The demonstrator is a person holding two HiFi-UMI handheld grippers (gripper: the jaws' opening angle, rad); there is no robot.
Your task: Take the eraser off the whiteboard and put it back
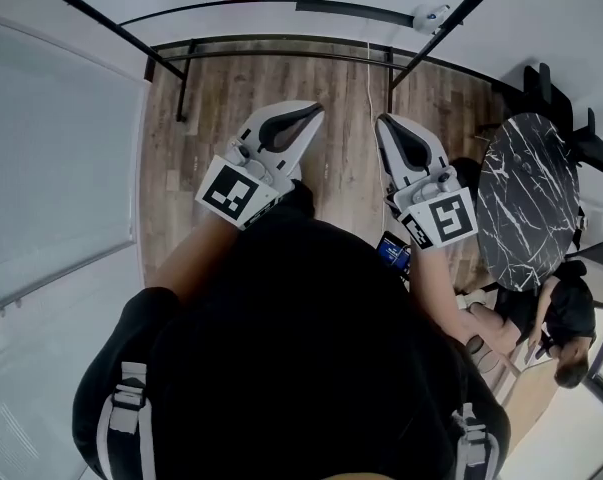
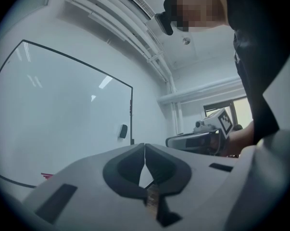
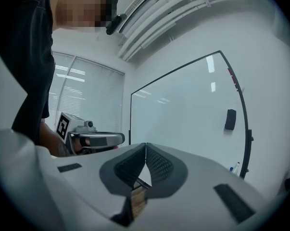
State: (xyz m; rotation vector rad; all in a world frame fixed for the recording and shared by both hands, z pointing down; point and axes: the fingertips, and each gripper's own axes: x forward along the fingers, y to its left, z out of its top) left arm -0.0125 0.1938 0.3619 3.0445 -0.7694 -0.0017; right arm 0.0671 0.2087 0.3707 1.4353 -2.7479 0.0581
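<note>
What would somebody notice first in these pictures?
Probably the two white grabbers held side by side over the wooden floor: the left tongs and the right tongs, both shut with nothing in them. Next, in the right gripper view, comes the big whiteboard on the wall, with the small dark eraser stuck near its right edge. A black marble table stands off to the person's right.
</note>
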